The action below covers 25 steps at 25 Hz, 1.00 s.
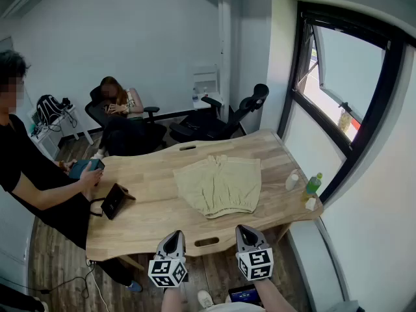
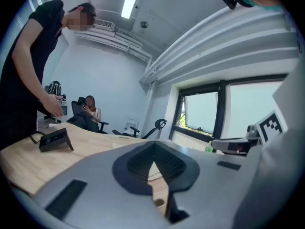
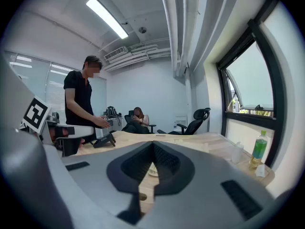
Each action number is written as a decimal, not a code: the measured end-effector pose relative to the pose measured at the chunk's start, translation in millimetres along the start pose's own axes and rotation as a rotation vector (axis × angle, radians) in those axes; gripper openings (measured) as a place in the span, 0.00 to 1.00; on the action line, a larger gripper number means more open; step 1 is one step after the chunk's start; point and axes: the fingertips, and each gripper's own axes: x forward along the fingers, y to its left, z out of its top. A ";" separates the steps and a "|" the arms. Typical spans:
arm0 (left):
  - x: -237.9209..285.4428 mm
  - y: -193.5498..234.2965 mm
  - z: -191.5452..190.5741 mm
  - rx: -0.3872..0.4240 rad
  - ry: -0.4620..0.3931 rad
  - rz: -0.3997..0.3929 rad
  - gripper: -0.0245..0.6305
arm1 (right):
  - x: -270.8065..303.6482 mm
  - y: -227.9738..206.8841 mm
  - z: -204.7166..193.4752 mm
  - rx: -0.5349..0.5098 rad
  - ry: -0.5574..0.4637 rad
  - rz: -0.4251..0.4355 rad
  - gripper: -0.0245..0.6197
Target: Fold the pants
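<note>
The pale wooden table with rounded corners (image 1: 143, 223) filled the middle of the room in front of you. A person in a black T-shirt (image 1: 23, 168) stood at its left side, one hand at the tabletop's edge, near a black folding stand (image 1: 115, 200) that sat on the wood. The beige fabric pants (image 1: 221, 184) lay spread flat and unfolded on the table's right half, well apart from both of your grippers. You held your left gripper (image 1: 173, 238) and your right gripper (image 1: 246, 231) side by side at the table's near edge, both pointing toward the pants. Each had its jaws pressed together with nothing between them. By the table's right edge stood a green plastic bottle (image 1: 314, 184), with a small white bottle (image 1: 292, 180) just beside it.
</note>
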 end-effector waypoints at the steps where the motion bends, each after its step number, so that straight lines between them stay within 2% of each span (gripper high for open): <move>1: -0.1 -1.8 0.7 0.002 -0.002 0.001 0.05 | -0.9 -1.6 0.2 -0.002 0.000 0.000 0.05; 16: -1.1 -23.5 7.6 0.023 -0.009 0.031 0.05 | -15.4 -17.0 7.8 -0.030 -0.032 0.039 0.05; 25: 5.7 -24.8 9.2 0.024 -0.007 0.051 0.05 | -13.1 -30.3 7.1 -0.006 -0.036 0.045 0.05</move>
